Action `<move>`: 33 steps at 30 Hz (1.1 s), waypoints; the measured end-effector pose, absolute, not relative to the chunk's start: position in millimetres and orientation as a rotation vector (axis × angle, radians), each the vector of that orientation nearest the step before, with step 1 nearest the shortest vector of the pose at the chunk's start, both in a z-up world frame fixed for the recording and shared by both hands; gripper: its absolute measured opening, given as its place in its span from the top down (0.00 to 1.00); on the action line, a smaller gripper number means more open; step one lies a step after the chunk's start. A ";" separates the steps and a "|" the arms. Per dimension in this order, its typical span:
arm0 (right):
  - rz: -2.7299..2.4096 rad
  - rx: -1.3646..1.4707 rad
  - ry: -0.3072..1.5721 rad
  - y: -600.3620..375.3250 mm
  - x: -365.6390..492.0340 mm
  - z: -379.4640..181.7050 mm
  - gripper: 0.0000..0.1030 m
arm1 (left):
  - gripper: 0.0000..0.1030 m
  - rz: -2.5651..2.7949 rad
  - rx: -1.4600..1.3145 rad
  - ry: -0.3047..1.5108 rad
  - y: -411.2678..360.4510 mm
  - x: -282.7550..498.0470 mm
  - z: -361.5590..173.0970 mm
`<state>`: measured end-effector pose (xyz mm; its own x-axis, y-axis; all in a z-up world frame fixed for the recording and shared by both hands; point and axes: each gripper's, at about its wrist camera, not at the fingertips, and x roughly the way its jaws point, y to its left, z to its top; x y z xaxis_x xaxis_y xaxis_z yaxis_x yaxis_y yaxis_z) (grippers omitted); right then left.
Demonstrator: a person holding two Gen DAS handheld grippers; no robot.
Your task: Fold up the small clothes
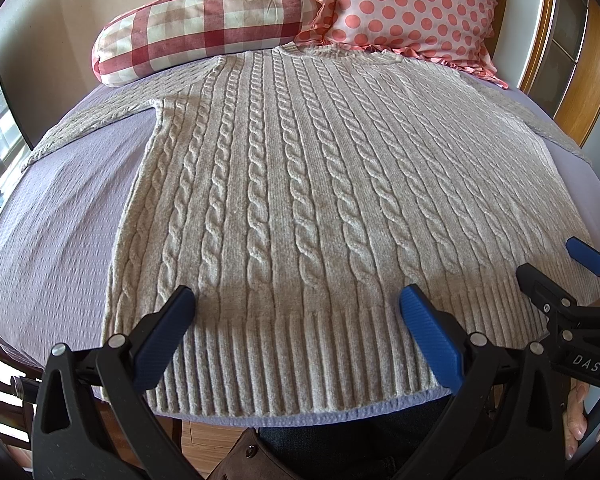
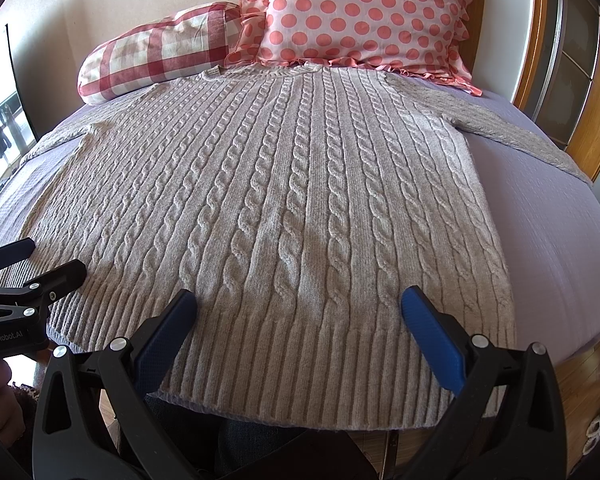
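Note:
A beige cable-knit sweater (image 1: pixel 292 184) lies flat on the lilac bed cover (image 1: pixel 60 208), hem toward me, sleeves spread to both sides. It also fills the right wrist view (image 2: pixel 284 200). My left gripper (image 1: pixel 298 300) is open, hovering over the ribbed hem left of centre, holding nothing. My right gripper (image 2: pixel 300 300) is open over the hem right of centre, also empty. Each gripper shows in the other's view: the right gripper (image 1: pixel 556 264) at the right edge, the left gripper (image 2: pixel 40 260) at the left edge.
A red checked bolster (image 1: pixel 204 28) and a pink polka-dot pillow (image 1: pixel 412 4) lie behind the sweater's collar. A wooden bed frame (image 1: pixel 548 40) stands at the right. The bed's near edge (image 1: pixel 300 416) is just under the hem; floor lies below it.

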<state>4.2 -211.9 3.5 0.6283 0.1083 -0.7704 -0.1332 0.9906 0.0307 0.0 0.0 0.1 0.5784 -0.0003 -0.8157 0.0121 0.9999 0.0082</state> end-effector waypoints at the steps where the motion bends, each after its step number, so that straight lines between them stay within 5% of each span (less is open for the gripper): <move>1: 0.138 -0.030 0.881 -211.9 4.2 3.5 0.01 | 0.02 -0.007 0.013 0.954 0.1 0.0 0.1; 26: 0.196 -0.021 0.836 -212.1 5.6 2.8 0.01 | 0.02 -0.006 0.016 0.950 -0.1 -0.2 0.2; 33: 0.079 0.329 0.733 -352.2 65.9 57.8 0.01 | 0.02 -0.031 0.038 0.927 -4.9 -0.5 1.8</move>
